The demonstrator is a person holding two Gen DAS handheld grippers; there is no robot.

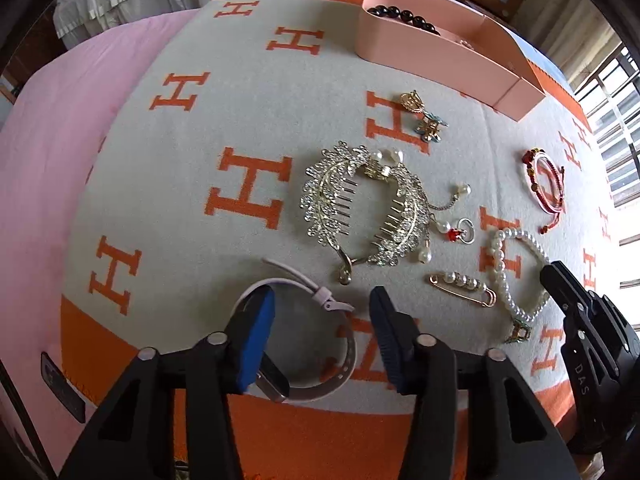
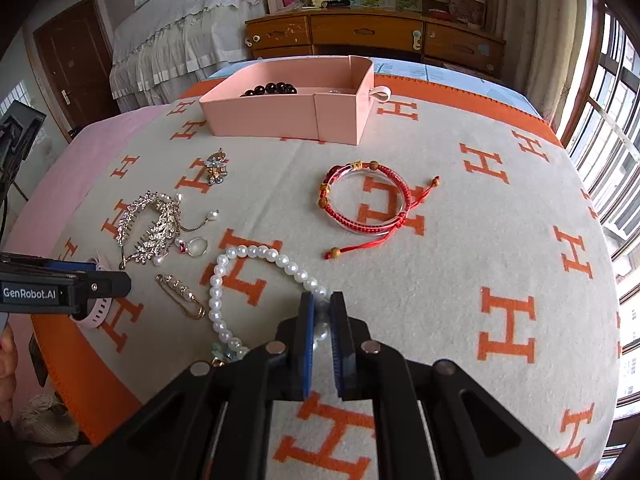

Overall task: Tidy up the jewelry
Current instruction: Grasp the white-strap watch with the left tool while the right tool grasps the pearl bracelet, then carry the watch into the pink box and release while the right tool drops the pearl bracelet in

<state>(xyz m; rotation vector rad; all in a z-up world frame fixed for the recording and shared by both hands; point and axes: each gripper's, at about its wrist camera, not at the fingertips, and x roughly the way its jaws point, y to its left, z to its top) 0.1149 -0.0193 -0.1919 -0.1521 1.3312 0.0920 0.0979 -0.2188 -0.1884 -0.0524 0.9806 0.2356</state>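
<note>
While the right gripper [image 2: 321,308] has its blue-padded jaws pinched onto the pearl bracelet [image 2: 240,276], the rest of that strand lies looped on the cream-and-orange H-patterned blanket [image 2: 460,240]. The left gripper [image 1: 322,312] stands with its jaws wide apart, gripping nothing, one to each side of a pale lilac smartwatch [image 1: 312,356] that lies on the blanket by the orange border.

Between the two grippers, just beside the pearls, lies a gold safety-pin brooch [image 2: 180,294] set with small beads. Beyond it sits a rhinestone leaf hair comb [image 1: 360,204] with dangling pearl drops, with a small silver ring [image 1: 466,230] and a red bead next to it. A little gold-and-blue flower brooch [image 1: 424,116] rests farther back. Off to the right side, a red braided cord bracelet [image 2: 368,200] lies around a clear bangle.

At the far end stands a pink open box [image 2: 288,114]; a dark bead bracelet [image 2: 272,89] is inside it.
</note>
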